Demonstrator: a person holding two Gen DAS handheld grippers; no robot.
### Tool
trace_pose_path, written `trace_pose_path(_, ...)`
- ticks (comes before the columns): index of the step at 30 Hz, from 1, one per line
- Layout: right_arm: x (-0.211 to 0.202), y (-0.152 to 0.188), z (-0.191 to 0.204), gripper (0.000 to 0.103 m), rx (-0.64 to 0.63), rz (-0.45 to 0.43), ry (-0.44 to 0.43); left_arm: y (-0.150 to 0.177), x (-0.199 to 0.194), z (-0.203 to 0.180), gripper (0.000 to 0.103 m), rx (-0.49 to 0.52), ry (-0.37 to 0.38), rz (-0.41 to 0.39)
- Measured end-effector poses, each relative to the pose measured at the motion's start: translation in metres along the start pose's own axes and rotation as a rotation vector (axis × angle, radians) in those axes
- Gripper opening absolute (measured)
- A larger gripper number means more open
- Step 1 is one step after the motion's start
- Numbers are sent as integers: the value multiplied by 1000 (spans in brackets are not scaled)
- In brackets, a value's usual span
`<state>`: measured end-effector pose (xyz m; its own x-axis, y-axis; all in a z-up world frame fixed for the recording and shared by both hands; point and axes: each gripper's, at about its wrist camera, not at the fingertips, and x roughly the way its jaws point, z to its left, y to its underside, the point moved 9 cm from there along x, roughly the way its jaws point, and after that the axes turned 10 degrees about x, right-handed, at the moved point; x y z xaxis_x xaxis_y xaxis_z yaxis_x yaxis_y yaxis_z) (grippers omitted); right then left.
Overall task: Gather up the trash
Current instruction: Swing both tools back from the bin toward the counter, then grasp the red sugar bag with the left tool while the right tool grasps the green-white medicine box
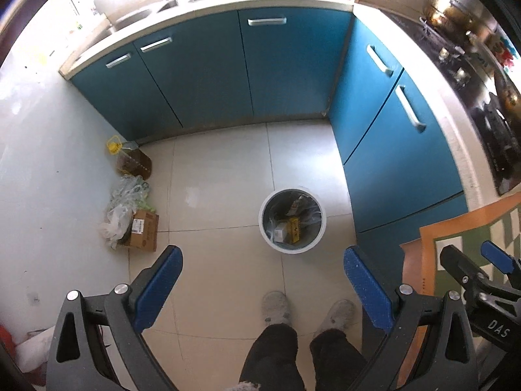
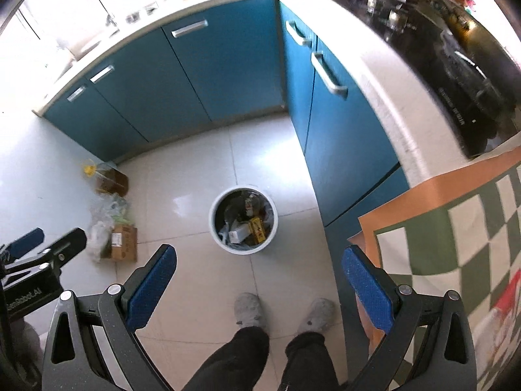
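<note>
My worry is the bin (image 1: pixel 292 220): it stands free on the tiles mid-floor, so a clumsy reach could tip it or snag its liner, and the trash inside may spill. Both my left gripper (image 1: pixel 262 288) and right gripper (image 2: pixel 259 288) hang wide open above it, holding and touching nothing.

A round white trash bin (image 1: pixel 292 220) (image 2: pixel 243 221) is stood upright on the pale floor tiles, near the blue cabinets. It is lined with a grey bag and is partly filled. Inside, a yellow packet (image 1: pixel 294 227) (image 2: pixel 257 227), a small white box (image 2: pixel 237 235) and crumpled wrappers are seen. No lid is fitted.
</note>
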<state>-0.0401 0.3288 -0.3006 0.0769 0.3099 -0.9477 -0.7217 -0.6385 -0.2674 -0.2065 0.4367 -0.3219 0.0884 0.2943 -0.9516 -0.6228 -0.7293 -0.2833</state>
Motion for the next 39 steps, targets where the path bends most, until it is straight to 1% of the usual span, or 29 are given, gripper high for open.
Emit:
trace_pose_path(4, -42, -5, -11, 103, 71, -15, -87, -11, -38, -11, 101, 36, -53, -40)
trace_pose_path(5, -55, -8, -20, 103, 108, -23, -112, -19, -48, -19, 101, 52, -59, -64)
trace_pose_path(7, -68, -14, -37, 103, 156, -49, -146, -31, -62, -36, 101, 79, -62, -97)
trace_pose_path(8, -77, -17, -50, 103, 190, -57, -151, -41, -70, -51, 101, 103, -57, -117)
trace_pose_path(10, -99, -22, -91, 103, 280, -86, -154, -55, -80, -83, 101, 158, -44, -148)
trace_pose_path(12, -114, -25, -132, 103, 352, -112, -134, -70, -88, -130, 101, 236, -25, -170)
trace_pose_path(15, -136, -21, -221, 103, 497, -147, -66, -86, -88, -214, 101, 363, 3, -182)
trace_pose_path(16, -141, -17, -244, 103, 534, -155, -46, -90, -86, -241, 101, 403, 8, -182)
trace_pose_path(17, -148, -12, -289, 103, 599, -166, -1, -94, -82, -282, 101, 455, 12, -182)
trace_pose_path(18, -153, -5, -324, 103, 647, -170, 40, -97, -79, -310, 101, 488, 11, -182)
trace_pose_path(19, -154, -2, -349, 103, 682, -173, 66, -101, -75, -341, 101, 523, 10, -180)
trace_pose_path(21, -160, 7, -426, 103, 776, -190, 158, -107, -67, -409, 101, 590, 19, -176)
trace_pose_path(22, -161, 11, -467, 103, 823, -189, 214, -110, -63, -439, 101, 616, 22, -176)
trace_pose_path(23, -159, 12, -490, 103, 847, -187, 241, -113, -59, -475, 101, 644, 23, -175)
trace_pose_path(24, -157, 13, -530, 103, 885, -183, 282, -114, -56, -500, 101, 662, 26, -172)
trace_pose_path(26, -145, 8, -581, 103, 922, -166, 332, -117, -45, -550, 101, 698, 23, -161)
trace_pose_path(28, -131, -2, -624, 103, 941, -152, 355, -118, -34, -588, 101, 723, 22, -144)
trace_pose_path(30, -115, -15, -652, 103, 945, -137, 366, -118, -24, -617, 101, 739, 13, -127)
trace_pose_path(32, -102, -28, -669, 103, 952, -131, 356, -118, -13, -633, 101, 749, 3, -108)
trace_pose_path(35, -86, -45, -692, 103, 945, -132, 406, -118, -4, -647, 101, 762, -10, -93)
trace_pose_path(37, -80, -54, -700, 103, 935, -144, 428, -117, -1, -648, 101, 771, -23, -87)
trace_pose_path(39, -77, -56, -704, 83, 926, -154, 439, -114, 0, -648, 101, 781, -27, -79)
